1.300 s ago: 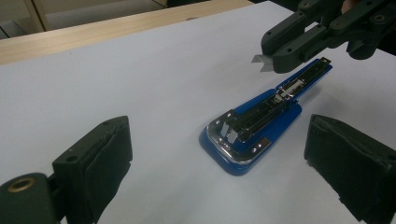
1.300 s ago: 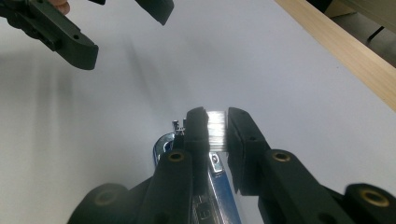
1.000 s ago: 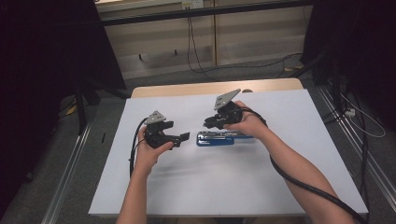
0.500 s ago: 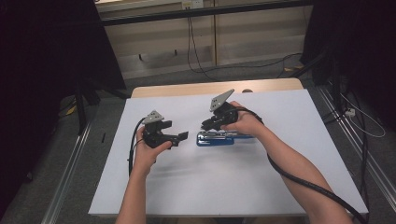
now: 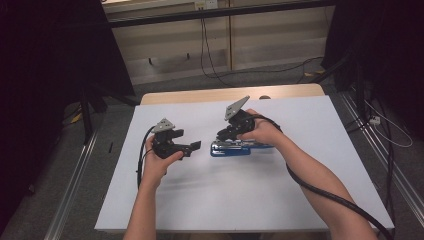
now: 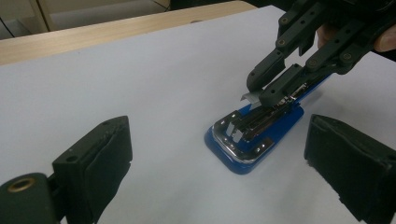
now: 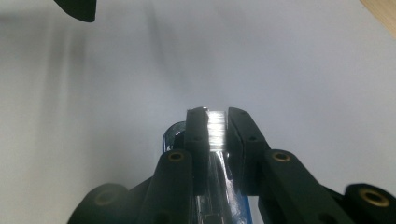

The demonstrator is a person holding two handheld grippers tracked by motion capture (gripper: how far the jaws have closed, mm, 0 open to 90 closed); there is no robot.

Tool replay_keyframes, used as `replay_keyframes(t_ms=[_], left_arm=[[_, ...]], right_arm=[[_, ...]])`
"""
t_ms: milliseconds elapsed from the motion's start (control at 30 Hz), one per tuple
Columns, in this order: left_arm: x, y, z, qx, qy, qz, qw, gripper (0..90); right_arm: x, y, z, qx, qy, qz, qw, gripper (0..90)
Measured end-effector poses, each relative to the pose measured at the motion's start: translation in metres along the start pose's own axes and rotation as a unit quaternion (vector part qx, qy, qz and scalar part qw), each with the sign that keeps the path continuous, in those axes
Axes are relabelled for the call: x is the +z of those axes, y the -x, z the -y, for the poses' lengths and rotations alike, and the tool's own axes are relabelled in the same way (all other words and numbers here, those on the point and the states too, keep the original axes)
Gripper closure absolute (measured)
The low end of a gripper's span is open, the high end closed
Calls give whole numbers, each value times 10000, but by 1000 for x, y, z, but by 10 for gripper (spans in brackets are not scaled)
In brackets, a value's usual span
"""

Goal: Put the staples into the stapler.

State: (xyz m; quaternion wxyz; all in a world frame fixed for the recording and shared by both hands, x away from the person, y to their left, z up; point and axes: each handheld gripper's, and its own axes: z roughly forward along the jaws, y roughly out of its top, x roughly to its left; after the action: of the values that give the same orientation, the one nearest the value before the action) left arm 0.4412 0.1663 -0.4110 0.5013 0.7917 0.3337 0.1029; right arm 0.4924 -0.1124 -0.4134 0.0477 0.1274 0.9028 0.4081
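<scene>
Loading step in hand, by the look of it. Right gripper pinched nearly shut on a thin silvery strip of staples, pads pressing on its two sides, tip hanging just above the exposed metal channel of the blue stapler. Left gripper wide open, gripping nothing, hovering just beside the stapler at its 9 o'clock side in the high view.

Blue stapler flat on the white-covered table, near the middle, slightly toward 12 o'clock. Long axis running 9 to 3 o'clock in the high view. Rounded front end with the chrome plate pointing to 9 o'clock, toward the open left gripper; rear end tucked under the right hand at 3 o'clock. In the left gripper view, same axis slanting from 7 to 1 o'clock, front end nearest the camera.

Next move, probably: lowering the strip, lined up along that 9-to-3 axis, level into the channel, then easing the pads apart. Calls for keeping the strip parallel to the channel. Possibly also for steadying the front end with the left gripper against sliding.
</scene>
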Motion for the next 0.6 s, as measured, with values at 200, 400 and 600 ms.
replay_keyframes(t_ms=[200,400,600], left_arm=[[0,0,0,-9,-7,-7,10000,78],[0,-1,0,-23,-14,4,10000,78],[0,-1,0,-25,-14,2,10000,78]], right_arm=[[2,1,0,-4,-13,-71,10000,793],[4,2,1,14,-37,-77,10000,793],[7,1,2,-34,-76,-137,9999,793]])
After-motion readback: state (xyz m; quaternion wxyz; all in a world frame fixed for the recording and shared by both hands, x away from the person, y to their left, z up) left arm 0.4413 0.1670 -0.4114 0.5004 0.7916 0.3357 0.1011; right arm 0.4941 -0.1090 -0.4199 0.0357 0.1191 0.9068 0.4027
